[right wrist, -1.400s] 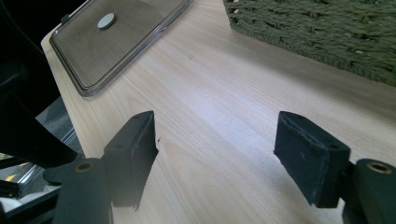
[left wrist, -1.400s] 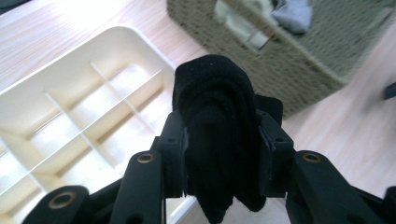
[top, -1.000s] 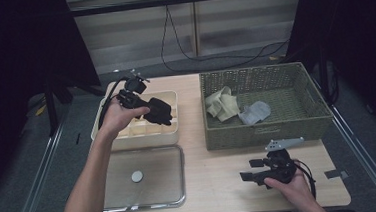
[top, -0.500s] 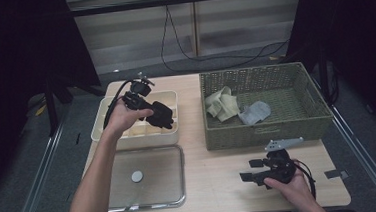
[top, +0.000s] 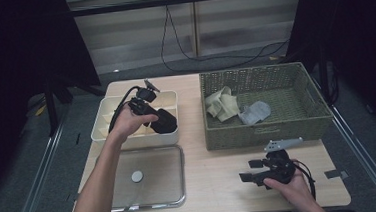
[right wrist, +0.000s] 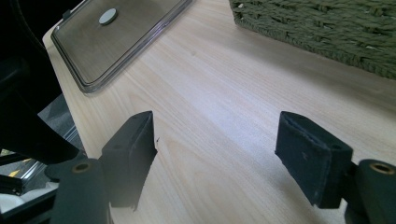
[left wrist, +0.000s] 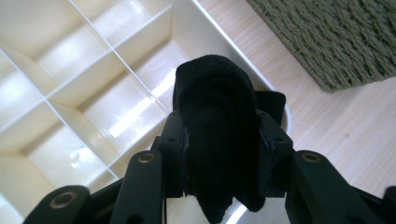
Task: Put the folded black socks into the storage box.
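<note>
Black two-jaw grippers (top: 253, 176) (brass-ringed pivots), trailing cables

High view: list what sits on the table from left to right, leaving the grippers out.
Divided cream box and, nearer the person, the clear lid → black cloth held over the box's right end → woven basket, with the beige cloth then the grey cloth inside.

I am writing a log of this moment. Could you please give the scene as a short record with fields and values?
left gripper: shut on the black rolled cloth, above the cream divided box
right gripper: open, holds nothing, low over the wooden table
woven basket: holds a beige cloth and a grey cloth
clear lid: flat on the table, in front of the box
</note>
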`<state>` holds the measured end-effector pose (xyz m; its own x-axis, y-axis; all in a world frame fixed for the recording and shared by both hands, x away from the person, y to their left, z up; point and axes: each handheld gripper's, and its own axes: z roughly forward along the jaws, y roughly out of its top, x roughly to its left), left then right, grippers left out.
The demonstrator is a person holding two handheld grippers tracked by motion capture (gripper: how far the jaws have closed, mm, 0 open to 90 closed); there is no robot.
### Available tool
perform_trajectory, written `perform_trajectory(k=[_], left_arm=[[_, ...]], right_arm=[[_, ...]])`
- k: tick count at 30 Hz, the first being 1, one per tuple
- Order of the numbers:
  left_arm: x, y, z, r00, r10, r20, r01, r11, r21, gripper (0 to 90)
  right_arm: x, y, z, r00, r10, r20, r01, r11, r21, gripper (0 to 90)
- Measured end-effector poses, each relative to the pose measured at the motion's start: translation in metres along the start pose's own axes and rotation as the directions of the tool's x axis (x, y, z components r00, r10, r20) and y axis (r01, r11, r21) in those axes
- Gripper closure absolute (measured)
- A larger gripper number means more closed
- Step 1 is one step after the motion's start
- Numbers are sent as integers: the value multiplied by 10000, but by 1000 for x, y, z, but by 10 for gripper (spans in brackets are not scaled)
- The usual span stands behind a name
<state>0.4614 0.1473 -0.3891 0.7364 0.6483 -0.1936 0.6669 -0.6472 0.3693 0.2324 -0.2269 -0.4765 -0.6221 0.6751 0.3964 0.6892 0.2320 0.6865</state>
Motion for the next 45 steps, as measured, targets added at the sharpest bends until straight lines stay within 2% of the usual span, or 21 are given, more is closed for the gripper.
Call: perform_trajectory(k=[1, 5, 13, 21, 22, 27, 31, 33, 34, 35, 39, 43, 45], left_arm=[[0, -1, 2, 9999, -72, 71, 73, 9999, -80, 617], [-6, -1, 4, 9999, 139, 5, -139, 9998, 165, 618], [-3, -2, 12, 9998, 105, 159, -112, 9990, 441, 618], [-1, 0, 10, 9982, 379, 463, -413, 9963, 758, 632], [-1, 3, 10, 9975, 467, 527, -518, 9936, 1004, 632], [2, 6, 14, 9967, 363, 728, -447, 9921, 1173, 640], [0, 8, 21, 9975, 382, 591, -453, 9912, 1245, 645], [-3, 9, 25, 9989, 266, 390, -313, 9916, 1258, 644], [-3, 10, 26, 9986, 432, 317, -469, 9908, 1273, 644], [-3, 10, 26, 9986, 432, 317, -469, 9908, 1273, 644], [-7, 11, 41, 9996, 198, 215, -224, 9916, 1277, 650], [-10, 14, 51, 9990, 429, 96, -438, 9869, 1555, 650], [-11, 14, 52, 9992, 395, -16, -388, 9881, 1487, 651]], right_arm=[[0, 0, 0, 10000, 12, 0, -12, 10000, 5, 282], [0, 0, 1, 10000, 45, -26, -45, 10000, 10, 282], [0, 0, 1, 10000, 52, 12, -52, 10000, 13, 280], [0, 0, 1, 10000, 59, 8, -59, 10000, -3, 280], [0, 0, 1, 10000, 65, 14, -65, 10000, 15, 280], [0, 0, 2, 10000, -3, 11, 3, 10000, 11, 278], [0, 0, 2, 10000, 20, -9, -20, 10000, 48, 278], [0, 0, 3, 10000, 29, -20, -29, 10000, 69, 277], [1, 0, 3, 10000, 28, -17, -27, 10000, 75, 276], [1, 0, 3, 10000, 28, -17, -27, 10000, 75, 276], [0, 0, 2, 10000, 17, -20, -17, 10000, 53, 276], [1, 0, 2, 10000, -4, -26, 4, 10000, 64, 275], [0, -1, 1, 10000, 6, -10, -6, 10000, 50, 275]])
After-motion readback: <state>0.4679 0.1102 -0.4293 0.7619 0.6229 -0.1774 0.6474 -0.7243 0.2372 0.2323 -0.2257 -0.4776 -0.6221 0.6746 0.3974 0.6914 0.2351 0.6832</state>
